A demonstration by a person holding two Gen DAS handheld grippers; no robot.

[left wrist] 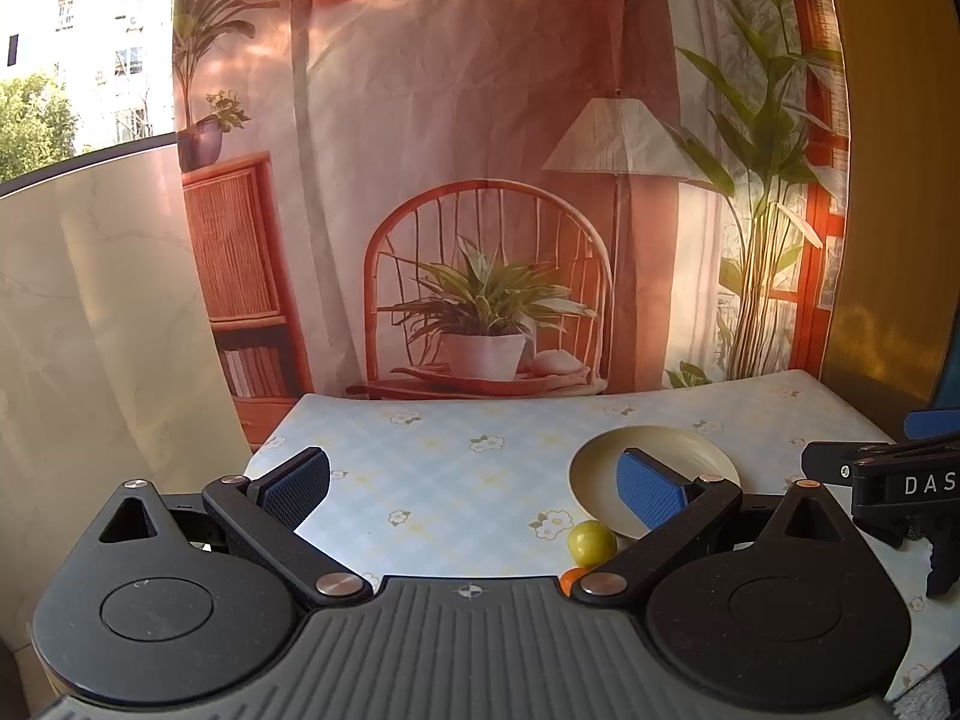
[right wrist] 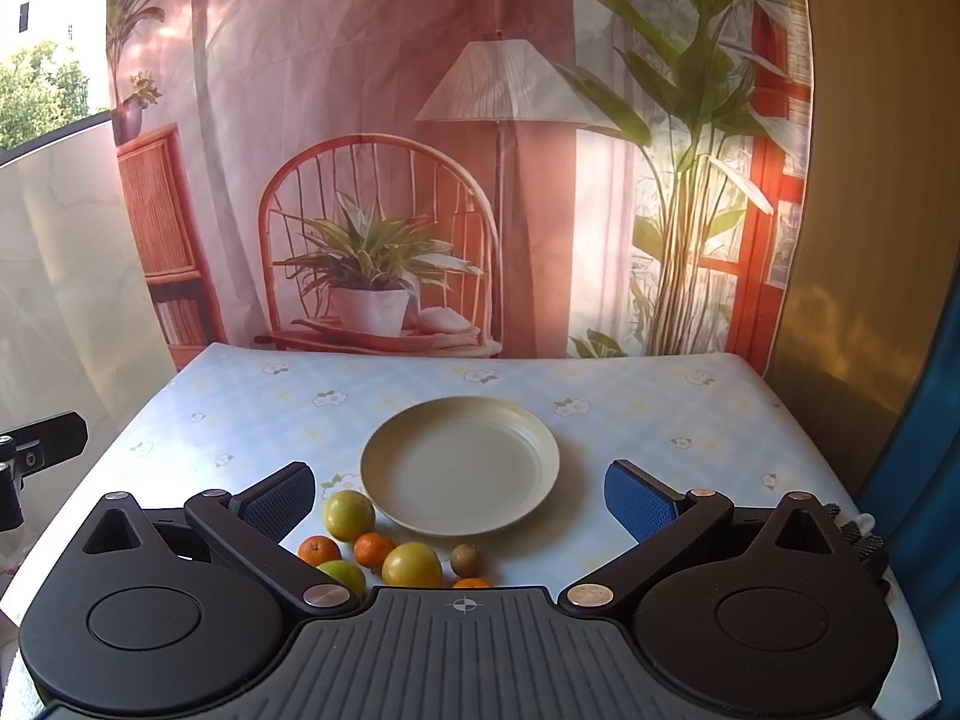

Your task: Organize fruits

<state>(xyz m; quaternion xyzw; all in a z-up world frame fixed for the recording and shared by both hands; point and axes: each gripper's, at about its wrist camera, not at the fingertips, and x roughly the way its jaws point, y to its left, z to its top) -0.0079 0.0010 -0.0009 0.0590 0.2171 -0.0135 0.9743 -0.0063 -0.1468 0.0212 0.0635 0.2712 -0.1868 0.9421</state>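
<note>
A round cream-coloured plate point(right wrist: 461, 468) sits in the middle of the bench point(right wrist: 630, 396), which wears a pale blue checked cloth printed with small white flowers. The plate holds nothing.

The fruit lies in a loose cluster on the cloth at the plate's near left edge. A yellow-green round citrus point(right wrist: 348, 515) almost touches the plate's rim. Nearer than it lie two small orange mandarins point(right wrist: 319, 549) side by side, a larger yellow citrus point(right wrist: 411, 564) to their right, and a small brown kiwi-like fruit point(right wrist: 465, 559) further right. Another green-yellow fruit point(right wrist: 342, 575) and one more orange mandarin point(right wrist: 471, 583) peek out from behind the tool body at the near edge.

The right hand-held gripper point(right wrist: 459, 495) hovers over the near part of the bench, its blue-padded fingers point(right wrist: 639, 501) spread wide apart with nothing between them, the plate framed in the gap. The left hand-held gripper point(left wrist: 474, 489) is off to the left, likewise spread wide and holding nothing; from there the plate sits to the right behind its right finger.

Behind the bench hangs a printed fabric backdrop point(right wrist: 384, 180) showing a wicker chair, potted plant and lamp.
</note>
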